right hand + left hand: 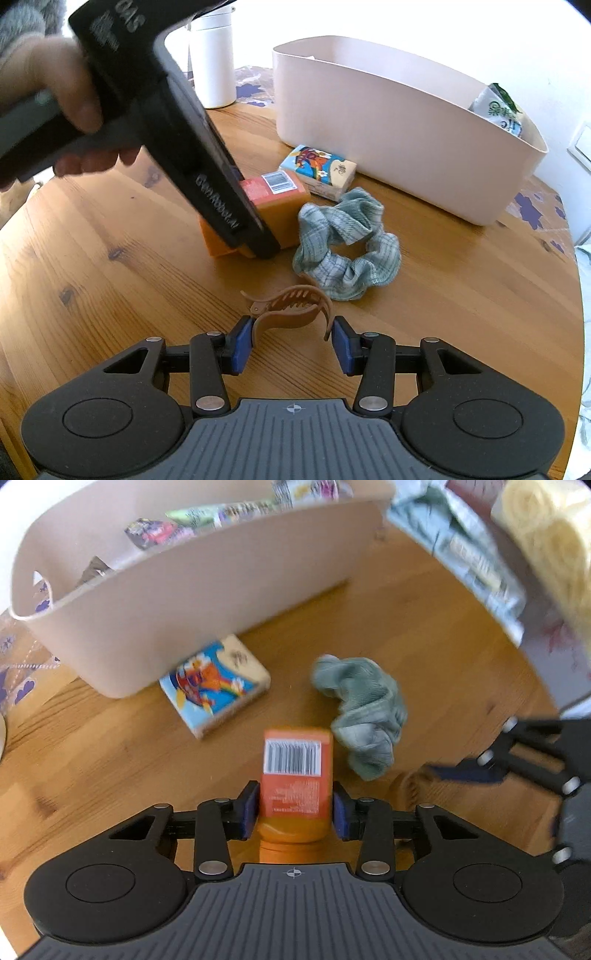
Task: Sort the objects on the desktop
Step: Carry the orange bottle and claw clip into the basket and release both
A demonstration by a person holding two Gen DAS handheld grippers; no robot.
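Left gripper [295,808] fingers clench the orange tube [295,775]; right gripper [291,343] fingers seemingly pinch the hair clip [288,310]. Lift both straight, then toward the bin [388,122] at one o'clock.

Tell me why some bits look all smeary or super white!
Left wrist view: the beige plastic bin and folded towels are blurred, the round wooden table bends from fisheye. Right wrist view: window glare whitens everything behind the white cylindrical bottle.
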